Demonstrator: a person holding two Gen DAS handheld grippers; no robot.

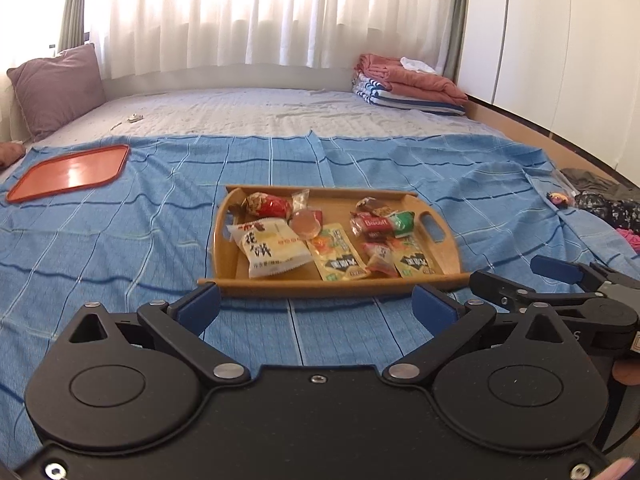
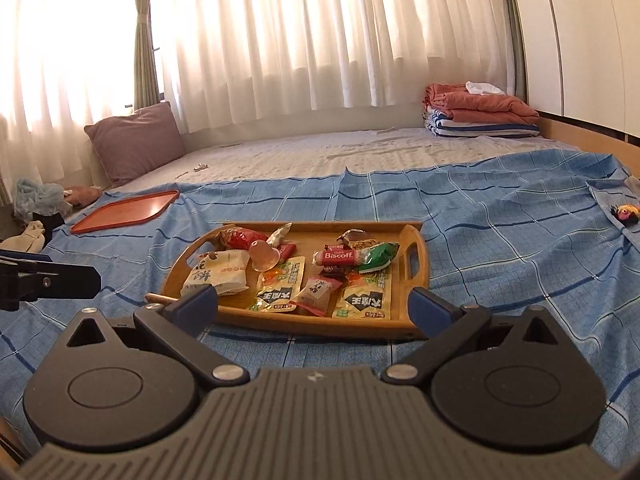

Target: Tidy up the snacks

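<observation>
I am holding my left gripper [image 1: 316,300] and right gripper [image 2: 314,304] low over the bed's blue sheet [image 1: 120,240], both with fingers spread wide and empty, facing the wooden tray [image 2: 416,280] where the snacks [image 2: 332,258] are lying, an orange tray [image 1: 68,172] sitting well apart.

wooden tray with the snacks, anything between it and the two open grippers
Nothing visible does. Only bare blue cloth lies between the left gripper, the right gripper and the wooden tray; both are open and empty.
</observation>
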